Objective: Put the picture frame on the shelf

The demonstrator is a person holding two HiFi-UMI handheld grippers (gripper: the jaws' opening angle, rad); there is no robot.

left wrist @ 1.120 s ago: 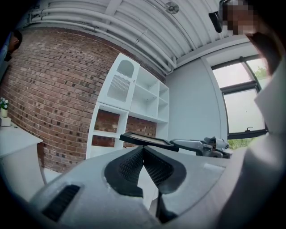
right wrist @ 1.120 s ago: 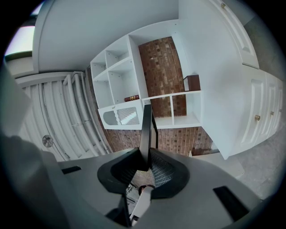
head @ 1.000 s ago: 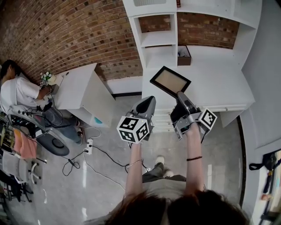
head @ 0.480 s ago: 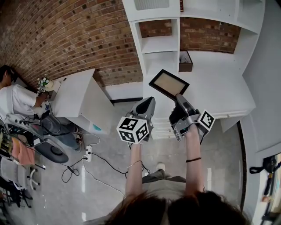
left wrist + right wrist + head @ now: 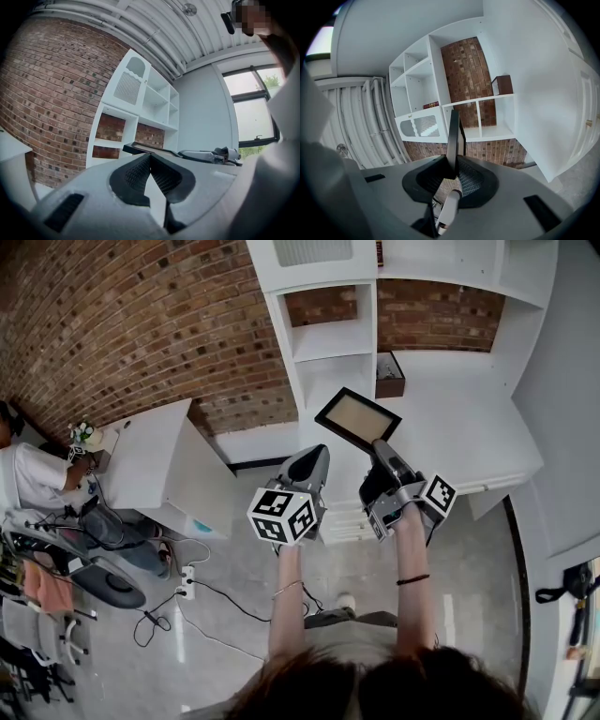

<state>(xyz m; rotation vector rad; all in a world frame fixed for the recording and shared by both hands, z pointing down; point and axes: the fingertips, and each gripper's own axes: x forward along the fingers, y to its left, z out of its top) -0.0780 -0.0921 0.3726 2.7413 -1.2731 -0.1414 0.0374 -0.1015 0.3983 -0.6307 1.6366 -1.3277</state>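
**Head view.** My right gripper [image 5: 381, 448] holds the picture frame [image 5: 357, 417] by its near corner. The frame is in the air, tilted, in front of the white shelf unit [image 5: 330, 337], and touches no shelf board. From here I cannot make out how the jaws sit on the frame. My left gripper [image 5: 317, 454] hangs just beside it and touches nothing. Each marker cube [image 5: 284, 515] carries black-and-white square patterns, not letters. A small brown box [image 5: 390, 376] sits in one bay, its contents too small to tell. A seated person [image 5: 28, 476] is cut off at the left edge, beside a white desk [image 5: 159, 448].

**Left gripper view.** The left gripper's [image 5: 149, 157] jaws are pressed together at the tips with nothing between them. Past them I see only the frame's [image 5: 143, 149] dark edge.

**Right gripper view.** The right gripper's [image 5: 453, 165] jaws are clamped on the frame [image 5: 453, 136], which shows edge-on as a thin dark slat, its face hidden. The books [image 5: 430, 105] on the shelf [image 5: 440, 79] show spines too small to read.
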